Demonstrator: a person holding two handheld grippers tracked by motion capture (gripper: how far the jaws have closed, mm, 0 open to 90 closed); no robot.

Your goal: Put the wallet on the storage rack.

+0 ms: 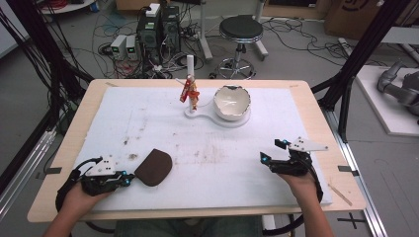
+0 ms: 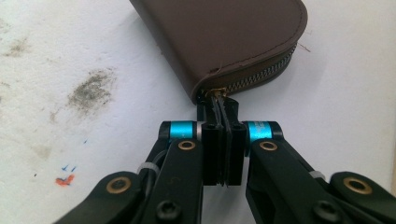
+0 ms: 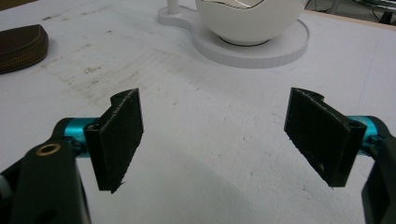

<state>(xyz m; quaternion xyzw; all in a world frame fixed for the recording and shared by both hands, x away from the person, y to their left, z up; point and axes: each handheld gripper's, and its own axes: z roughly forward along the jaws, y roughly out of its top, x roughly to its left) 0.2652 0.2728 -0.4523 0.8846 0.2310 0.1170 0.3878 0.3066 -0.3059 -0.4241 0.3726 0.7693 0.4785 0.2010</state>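
Item: brown zip pouch (image 2: 224, 42), leather-look, rounded end, lying flat. Zip pull pinched betw. left gripper (image 2: 223, 140) pads; right gripper (image 3: 219, 135) jaws wide apart, well away.

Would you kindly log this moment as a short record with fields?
surface: white mat on a wooden table
held item: brown zip pouch, lying flat
left tool: shut on the pouch's zipper pull
right tool: open, nothing between the jaws
far side: white bowl on a white base; a red packet clipped to its post
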